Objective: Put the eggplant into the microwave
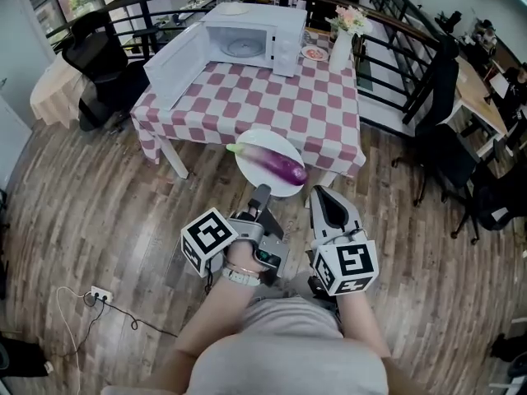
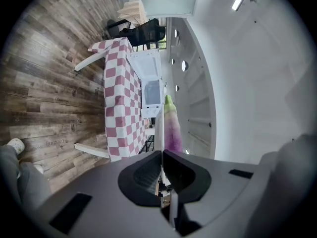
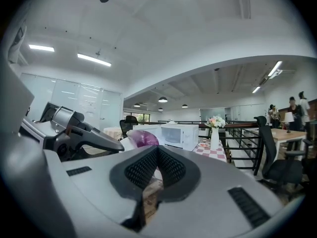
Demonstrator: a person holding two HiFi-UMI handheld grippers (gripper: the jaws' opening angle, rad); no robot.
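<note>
Vase (image 1: pixel 340 49), saucer (image 1: pixel 314 53) beside open microwave (image 1: pixel 284 52) on table (image 1: pixel 247 97).

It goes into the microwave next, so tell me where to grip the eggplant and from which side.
Grip the eggplant across its thick purple middle, probably from above with the right gripper: it lies flat and slanted on the plate, whose rim the left gripper holds.

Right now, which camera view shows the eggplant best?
The head view: the whole eggplant lies on the white plate, seen from above. The left gripper view shows it side-on beside the plate's edge. The right gripper view shows only a small purple part of it.
</note>
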